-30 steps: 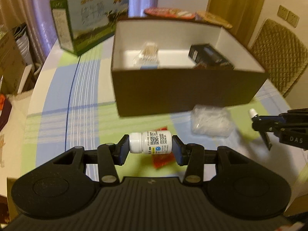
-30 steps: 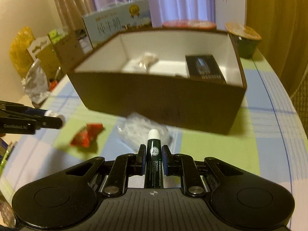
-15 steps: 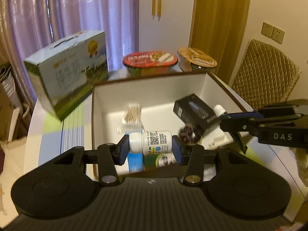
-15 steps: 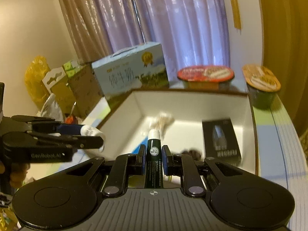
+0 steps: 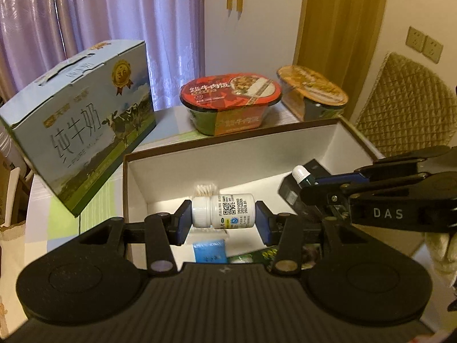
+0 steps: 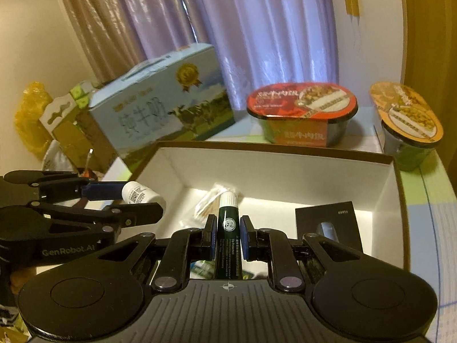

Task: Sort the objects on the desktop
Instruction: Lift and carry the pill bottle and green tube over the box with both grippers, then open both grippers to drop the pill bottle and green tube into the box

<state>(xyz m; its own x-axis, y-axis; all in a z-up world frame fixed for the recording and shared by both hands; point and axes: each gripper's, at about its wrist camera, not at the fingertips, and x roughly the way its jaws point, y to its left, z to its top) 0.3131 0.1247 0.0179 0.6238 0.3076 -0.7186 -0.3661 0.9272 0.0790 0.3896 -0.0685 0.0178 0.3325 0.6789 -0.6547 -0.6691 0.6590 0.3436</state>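
The left claw [image 5: 223, 219] is clamped on a small white pill bottle [image 5: 223, 211], which lies sideways between the two blue pads with its cap toward the left of the frame and its QR label facing the camera. The right claw [image 6: 227, 233] is pinching a dark green lip balm tube [image 6: 227, 228] that stands upright with its white cap pointing up, pads tight on both sides.

Both claws hang over the open brown cardboard box [image 5: 228, 140] with its white inside, in the middle of each frame. In the left wrist view the right claw pokes in from the right edge, and the tube's white cap sits just above a black carton inside the box. In the right wrist view the left claw comes in from the left edge, with the bottle at the box's left wall.

Inside the box are a bundle of cotton swabs [image 6: 212, 200] right behind the tube, a black carton [image 6: 328, 225] at lower right, and a small blue packet [image 5: 210, 250] at the bottom of the left wrist view.

Behind the box on the counter [image 5: 108, 197] sit a blue milk carton [image 5: 80, 140] at upper left, a red-lidded instant meal bowl [image 5: 231, 103] at center top and an orange-lidded bowl [image 5: 312, 97] to its right. Purple curtains [image 6: 257, 28] hang behind.
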